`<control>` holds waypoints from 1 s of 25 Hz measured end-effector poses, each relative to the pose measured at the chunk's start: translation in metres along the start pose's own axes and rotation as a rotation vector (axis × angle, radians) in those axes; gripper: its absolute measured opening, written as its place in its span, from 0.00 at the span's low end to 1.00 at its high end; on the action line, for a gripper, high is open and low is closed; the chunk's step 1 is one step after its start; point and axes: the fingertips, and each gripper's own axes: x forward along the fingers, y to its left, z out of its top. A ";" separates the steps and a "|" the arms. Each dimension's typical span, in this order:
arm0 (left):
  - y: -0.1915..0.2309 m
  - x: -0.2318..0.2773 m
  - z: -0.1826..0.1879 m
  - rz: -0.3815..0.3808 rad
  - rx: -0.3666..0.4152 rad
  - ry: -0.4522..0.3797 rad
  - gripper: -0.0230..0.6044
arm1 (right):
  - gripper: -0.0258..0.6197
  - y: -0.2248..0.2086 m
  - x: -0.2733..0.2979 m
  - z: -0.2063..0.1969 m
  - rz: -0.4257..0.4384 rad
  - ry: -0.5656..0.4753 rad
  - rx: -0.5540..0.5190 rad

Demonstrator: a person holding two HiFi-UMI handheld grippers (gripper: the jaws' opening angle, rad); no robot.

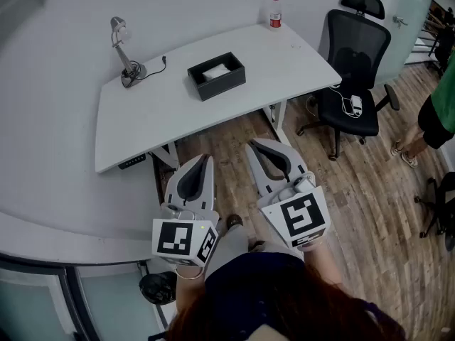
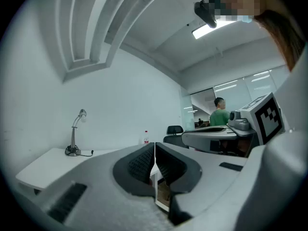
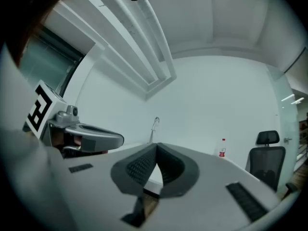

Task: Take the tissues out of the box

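White tabletop (image 1: 163, 116) carries a black tissue box (image 1: 216, 78) near its middle, top open, with white tissues (image 1: 217, 69) lying inside it. A desk lamp (image 1: 125, 54) stands toward the tabletop's left far part, well apart from the box. A small bottle with a red cap (image 1: 275, 13) stands at the far right corner. Both grippers are held level over the wooden floor (image 1: 355, 212) on the near side of the tabletop, well short of the box, touching nothing. On the left gripper (image 1: 207, 159) the fingers (image 2: 139, 165) are pressed together with nothing between them. The right gripper (image 1: 254, 148) sits just beside it — same story, its ribbed pads meet at the tip and it is empty. Each gripper's marker cube faces up toward the head view. A black office chair (image 1: 353, 66) stands right of the tabletop with a small white item on its seat, too small to tell what. A person in a green top (image 1: 442, 105) shows at the right edge of the head view.
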 end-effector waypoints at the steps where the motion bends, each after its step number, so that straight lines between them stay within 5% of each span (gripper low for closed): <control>1: 0.000 0.000 0.000 -0.001 -0.001 0.000 0.08 | 0.07 -0.001 0.001 0.001 0.000 -0.009 -0.001; 25: 0.057 0.047 -0.017 0.005 -0.044 0.017 0.08 | 0.07 -0.018 0.070 -0.015 0.037 0.018 0.108</control>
